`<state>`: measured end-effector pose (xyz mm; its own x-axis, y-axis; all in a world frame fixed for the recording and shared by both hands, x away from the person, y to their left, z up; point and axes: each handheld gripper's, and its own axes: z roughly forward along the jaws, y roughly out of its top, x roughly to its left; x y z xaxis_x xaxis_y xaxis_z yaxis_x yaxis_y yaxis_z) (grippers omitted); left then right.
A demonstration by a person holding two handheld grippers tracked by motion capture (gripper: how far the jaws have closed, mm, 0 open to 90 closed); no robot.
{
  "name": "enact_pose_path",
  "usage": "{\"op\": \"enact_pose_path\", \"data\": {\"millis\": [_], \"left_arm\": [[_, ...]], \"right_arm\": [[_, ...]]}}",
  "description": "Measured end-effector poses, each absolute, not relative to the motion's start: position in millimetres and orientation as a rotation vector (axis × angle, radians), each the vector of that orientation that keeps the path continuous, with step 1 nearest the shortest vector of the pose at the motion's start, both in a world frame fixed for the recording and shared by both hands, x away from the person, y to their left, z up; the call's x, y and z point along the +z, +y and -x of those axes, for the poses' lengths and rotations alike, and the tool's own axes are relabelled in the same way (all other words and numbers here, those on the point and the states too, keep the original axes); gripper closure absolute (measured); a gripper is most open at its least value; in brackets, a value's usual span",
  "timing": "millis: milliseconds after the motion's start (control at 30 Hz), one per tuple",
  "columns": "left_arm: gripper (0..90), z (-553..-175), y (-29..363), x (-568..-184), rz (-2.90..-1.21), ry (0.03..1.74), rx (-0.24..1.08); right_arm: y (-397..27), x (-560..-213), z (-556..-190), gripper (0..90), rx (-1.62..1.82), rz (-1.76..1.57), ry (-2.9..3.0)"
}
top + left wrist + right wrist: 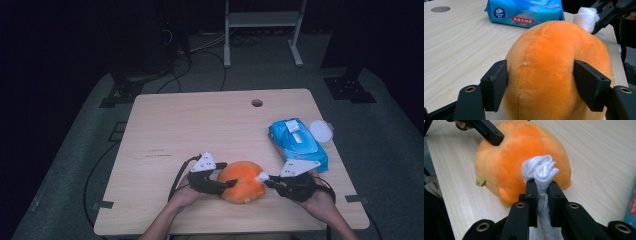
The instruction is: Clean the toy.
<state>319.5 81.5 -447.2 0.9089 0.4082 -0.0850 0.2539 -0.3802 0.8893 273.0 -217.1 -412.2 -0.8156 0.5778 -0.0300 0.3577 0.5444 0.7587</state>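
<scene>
An orange plush toy (242,181) (556,65) (506,162) lies near the table's front edge. My left gripper (226,175) (540,85) is shut on it from the left, its two black pads pressing into the toy's sides. My right gripper (267,181) (542,195) is shut on a crumpled white wipe (262,176) (541,171) (586,17). The wipe's bunched end touches the right side of the toy. A small tan tag (480,181) sticks out low on the toy.
A blue pack of wet wipes (298,142) (524,11) lies to the right rear of the toy, with a round white lid (321,131) beside it at the table edge. The wooden table (200,125) has a cable hole (257,103) near its far edge.
</scene>
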Motion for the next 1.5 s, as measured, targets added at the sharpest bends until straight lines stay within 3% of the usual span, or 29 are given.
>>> {"op": "enact_pose_path", "data": {"millis": [300,533,733,1067,1233,1500], "left_arm": [[29.7,-318,80,-448,-1.985,0.475,0.187],[29.7,-322,84,-449,-1.959,0.52,0.162],[29.8,-319,82,-450,-1.956,0.524,0.169],[30.5,-311,74,-449,-1.982,0.403,0.157],[29.6,-308,76,-449,-1.993,0.358,0.143],[29.7,-312,80,-448,-1.984,0.399,0.16]], "right_arm": [[-194,-399,-263,79.9,1.203,-0.686,2.489],[-214,-411,-271,80.0,1.189,-0.788,2.501],[-198,-405,-262,79.7,1.262,-0.675,2.551],[-220,-420,-285,79.7,1.248,-0.894,2.479],[-212,-411,-279,79.8,1.332,-0.883,2.423],[-215,-418,-283,79.7,1.313,-0.913,2.423]]}}
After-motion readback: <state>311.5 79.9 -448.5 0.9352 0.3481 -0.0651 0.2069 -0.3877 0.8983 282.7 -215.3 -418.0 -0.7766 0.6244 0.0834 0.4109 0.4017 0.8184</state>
